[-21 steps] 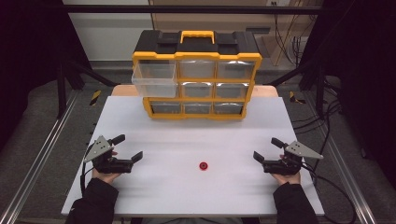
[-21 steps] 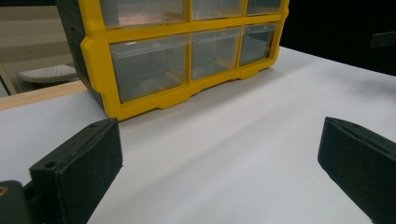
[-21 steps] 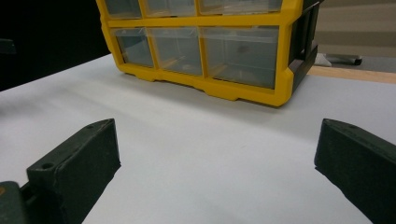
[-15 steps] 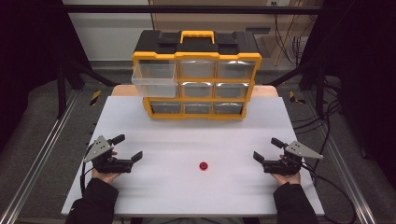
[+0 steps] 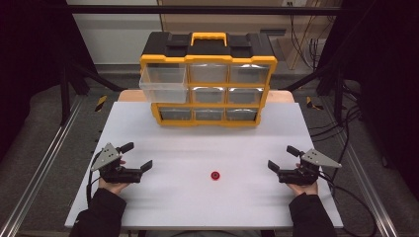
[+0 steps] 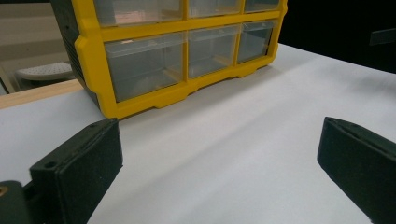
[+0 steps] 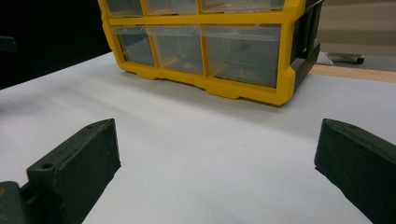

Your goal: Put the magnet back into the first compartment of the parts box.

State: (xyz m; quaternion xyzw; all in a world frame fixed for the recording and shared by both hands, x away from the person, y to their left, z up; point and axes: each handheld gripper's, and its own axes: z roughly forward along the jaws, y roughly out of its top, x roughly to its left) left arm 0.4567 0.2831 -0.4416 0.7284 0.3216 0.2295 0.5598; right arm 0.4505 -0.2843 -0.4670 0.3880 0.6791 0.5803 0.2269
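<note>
Both grippers rest on the table (image 5: 207, 207), left (image 5: 137, 157) and right (image 5: 282, 159), jaws spread, holding nothing; a red disc (image 5: 215, 176) lies between them, organizer (image 5: 208, 81) behind with its top-left drawer (image 5: 163, 84) pulled out

A white table (image 5: 296, 128) carries a yellow-framed drawer cabinet (image 5: 208, 89) at twelve o'clock, against the far edge. It has a black top with a yellow carry handle (image 5: 207, 37) and three rows of three clear drawers. The top-left drawer (image 5: 163, 84) is pulled out and juts past the frame towards nine o'clock; the rest sit flush. A small red round object (image 5: 215, 175), possibly a cap or bead, lies at six o'clock of the cabinet, well apart from it, on bare tabletop. Cables (image 5: 356, 123) trail over the grey floor at three o'clock. Metal rails (image 5: 44, 163) run along both sides of the table.
</note>
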